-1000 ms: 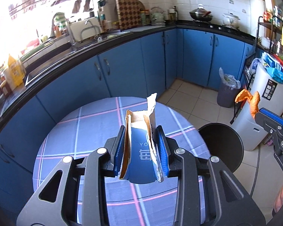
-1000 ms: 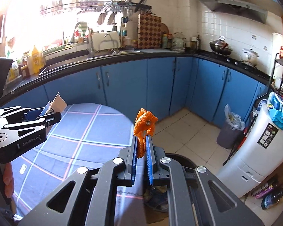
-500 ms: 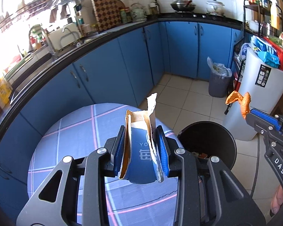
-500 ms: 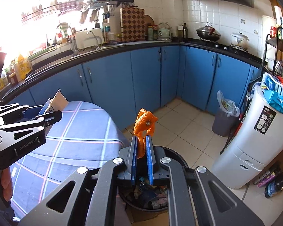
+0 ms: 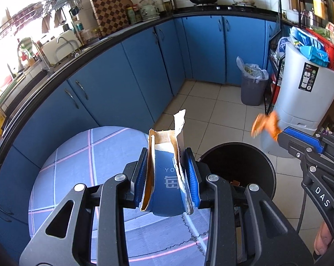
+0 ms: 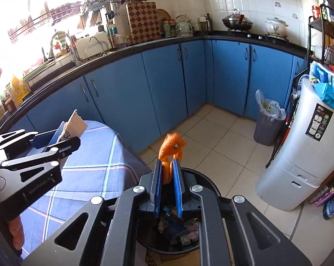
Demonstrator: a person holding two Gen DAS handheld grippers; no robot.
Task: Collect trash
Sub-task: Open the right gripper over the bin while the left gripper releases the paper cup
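Cardboard first: the left gripper (image 5: 165,177) is clamped across a torn blue carton (image 5: 164,173), its jaws pressing the two side walls so that the open, ragged top stands up above the pads. It looks empty and light, and the walls bow a little under the squeeze, so I judge it stiff enough to carry but easy to crush; a hold low on the body, where the folds give it strength, seems safer than one on the torn flap, which would likely rip. The carton hangs over the edge of the bench (image 5: 78,155) with its checked cloth, just beside the black bin (image 5: 266,168) on the floor.

The right gripper (image 6: 168,177) has its jaws nearly together on a strip of orange peel (image 6: 170,146), pinched at its lower end while the curled upper part sticks out free. Peel is soft, limp and perhaps a little slick, so a thin pinch like this could let it slide; it weighs next to nothing and should drop cleanly once let go. It sits right above the bin (image 6: 202,177), which already holds scraps, so the release looks to be the next step for this hand, and the carton needs to come a little further across.
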